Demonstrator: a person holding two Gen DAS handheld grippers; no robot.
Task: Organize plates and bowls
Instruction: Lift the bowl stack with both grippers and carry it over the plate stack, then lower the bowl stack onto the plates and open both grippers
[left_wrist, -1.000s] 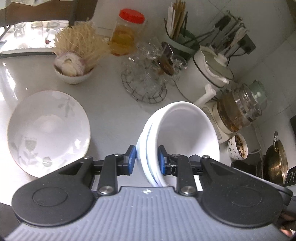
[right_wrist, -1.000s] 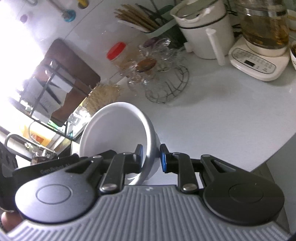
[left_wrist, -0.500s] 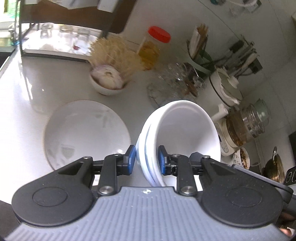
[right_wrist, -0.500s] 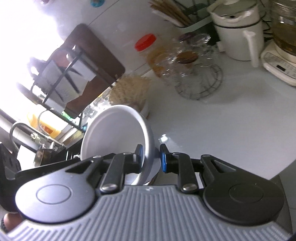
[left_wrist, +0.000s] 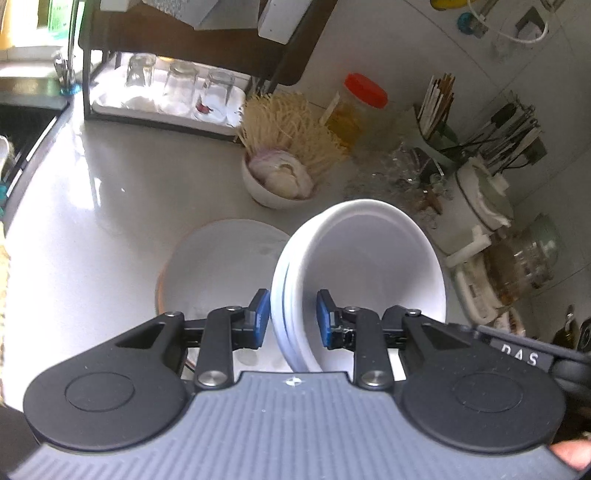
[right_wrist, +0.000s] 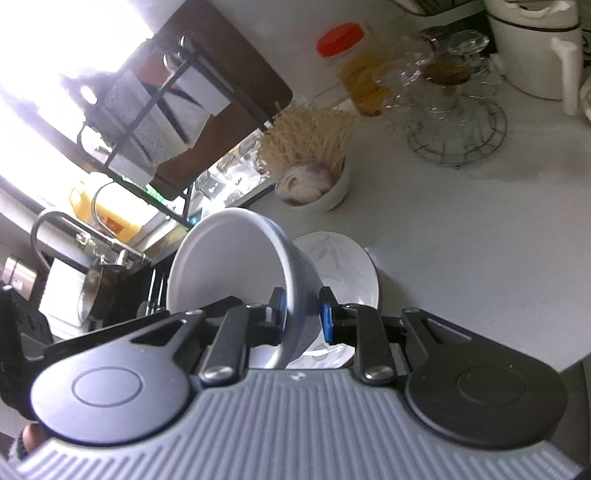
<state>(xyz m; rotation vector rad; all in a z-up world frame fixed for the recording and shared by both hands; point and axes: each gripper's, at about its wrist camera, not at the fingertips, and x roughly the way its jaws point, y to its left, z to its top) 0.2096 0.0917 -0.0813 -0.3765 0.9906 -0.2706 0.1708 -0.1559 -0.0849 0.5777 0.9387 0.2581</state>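
White bench (left_wrist: 110, 206), plate (left_wrist: 221, 266) central. Left tongs (left_wrist: 291, 319) grip stacked bowls (left_wrist: 354, 273); right tongs (right_wrist: 303, 314) grip one bowl (right_wrist: 229, 262). Faucet (right_wrist: 74, 229) visible only rightward.

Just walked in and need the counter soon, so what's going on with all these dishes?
A person is sorting dishes with a handheld gripper in each hand. The left gripper is clamped on the rim of a nested stack of white bowls, tilted in the air. The right gripper grips a single white bowl by its rim. Both hang above a white plate lying on the counter.
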